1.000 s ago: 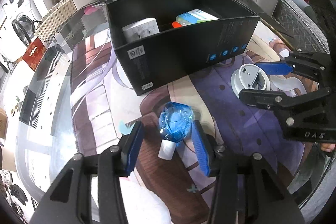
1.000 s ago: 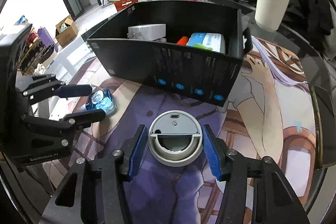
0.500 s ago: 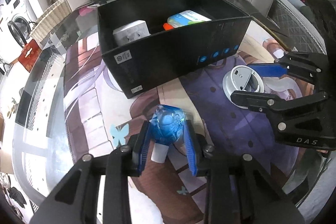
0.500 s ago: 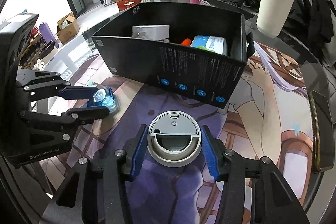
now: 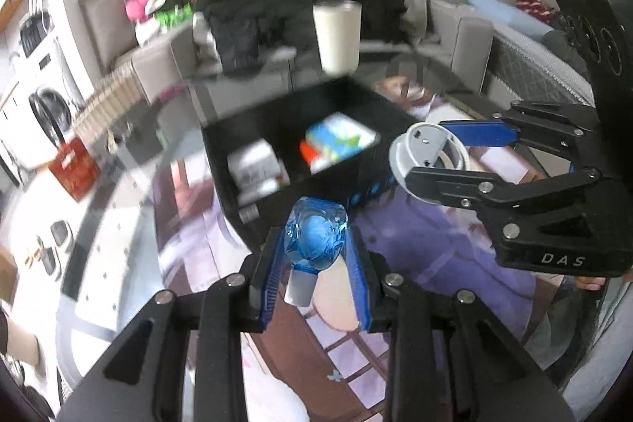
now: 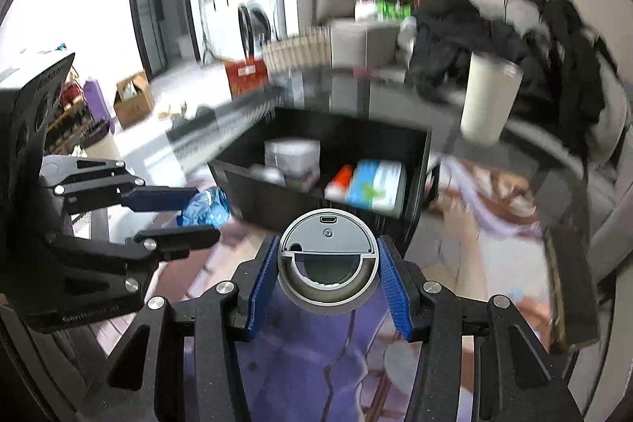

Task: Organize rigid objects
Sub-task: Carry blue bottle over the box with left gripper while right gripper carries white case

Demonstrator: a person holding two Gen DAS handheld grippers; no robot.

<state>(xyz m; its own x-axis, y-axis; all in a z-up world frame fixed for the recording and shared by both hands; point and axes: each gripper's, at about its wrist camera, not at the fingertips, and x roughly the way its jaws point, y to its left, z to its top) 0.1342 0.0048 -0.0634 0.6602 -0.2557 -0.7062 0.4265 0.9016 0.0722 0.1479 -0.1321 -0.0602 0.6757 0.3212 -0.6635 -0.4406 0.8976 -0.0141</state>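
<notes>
My left gripper [image 5: 314, 248] is shut on a blue faceted bottle [image 5: 315, 238] with a white cap and holds it above the mat, just short of the black box [image 5: 277, 121]. My right gripper [image 6: 326, 263] is shut on a round grey disc device [image 6: 326, 260] and holds it raised near the box's front wall [image 6: 253, 200]. Each gripper shows in the other's view: the right one [image 5: 439, 157] with the disc [image 5: 419, 149], the left one [image 6: 186, 212] with the bottle [image 6: 209, 210]. The box holds a white box [image 6: 292, 157], a blue-green pack [image 6: 376, 184] and an orange item [image 6: 342, 178].
A cream cup [image 5: 338, 34] stands on the glass table behind the box. A sofa piled with dark clothes [image 5: 277, 6] lies beyond. A printed mat [image 5: 415, 256] covers the table under the grippers. A washing machine [image 5: 43, 97] stands at far left.
Both grippers have lifted their objects off the mat and moved up toward the black box. The left gripper closed on the blue bottle, the right on the grey disc.
</notes>
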